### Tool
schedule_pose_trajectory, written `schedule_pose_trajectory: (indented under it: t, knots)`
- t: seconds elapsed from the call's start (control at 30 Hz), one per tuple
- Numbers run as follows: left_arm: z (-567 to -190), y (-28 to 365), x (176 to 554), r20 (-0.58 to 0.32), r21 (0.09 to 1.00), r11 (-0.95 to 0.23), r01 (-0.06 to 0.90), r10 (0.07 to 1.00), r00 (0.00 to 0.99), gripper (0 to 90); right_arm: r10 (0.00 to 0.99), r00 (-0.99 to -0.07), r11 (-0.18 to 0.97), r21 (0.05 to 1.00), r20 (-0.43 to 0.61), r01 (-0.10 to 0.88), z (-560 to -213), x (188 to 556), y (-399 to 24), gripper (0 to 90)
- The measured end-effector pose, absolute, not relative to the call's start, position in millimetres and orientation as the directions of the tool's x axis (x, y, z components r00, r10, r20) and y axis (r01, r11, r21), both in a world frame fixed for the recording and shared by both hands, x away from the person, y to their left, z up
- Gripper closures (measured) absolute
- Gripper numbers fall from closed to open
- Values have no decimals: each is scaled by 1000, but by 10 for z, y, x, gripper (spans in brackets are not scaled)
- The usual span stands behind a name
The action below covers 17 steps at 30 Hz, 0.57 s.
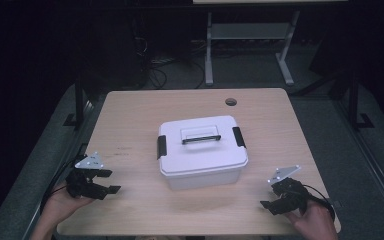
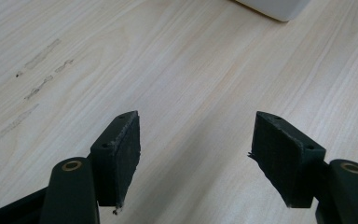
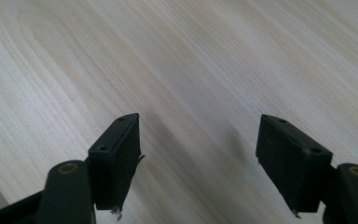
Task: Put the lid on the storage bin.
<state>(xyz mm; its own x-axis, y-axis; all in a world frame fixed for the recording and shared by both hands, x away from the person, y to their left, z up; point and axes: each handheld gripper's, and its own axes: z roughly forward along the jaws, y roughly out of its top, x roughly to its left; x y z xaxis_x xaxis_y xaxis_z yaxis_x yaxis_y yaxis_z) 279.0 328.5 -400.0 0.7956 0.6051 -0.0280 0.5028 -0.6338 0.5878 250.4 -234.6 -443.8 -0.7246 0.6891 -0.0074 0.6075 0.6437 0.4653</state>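
Light wood-grain bench (image 1: 130, 125) with rounded corners and a dark cable hole (image 1: 231, 102) near its far edge, grey floor (image 1: 325, 125) around it, white metal frame legs (image 1: 209, 50) beyond, tangled cables (image 1: 155, 70), surroundings lay in deep shadow.

Both grippers were black. The left gripper (image 1: 111, 181) and right gripper (image 1: 266, 198) each carried a grey three-cornered plate. Their fingers (image 2: 121, 149) had flat dark pads with small screw holes.

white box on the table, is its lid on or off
On: the lid covers the white box, handle flat, and both black side latches sit down.
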Motion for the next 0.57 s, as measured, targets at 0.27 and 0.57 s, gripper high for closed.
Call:
schedule_pose_trajectory:
  t: [0.27,0.57]
  knots:
    - [-4003,3339,2758,-26,591,-628,507,613,790,320,688,-726,646,465,-10,606,-4434,2496,-2350,299]
    - [-4021,3403,2715,-31,590,-621,515,620,784,314,688,-726,646,466,-10,605,-4438,2492,-2347,297]
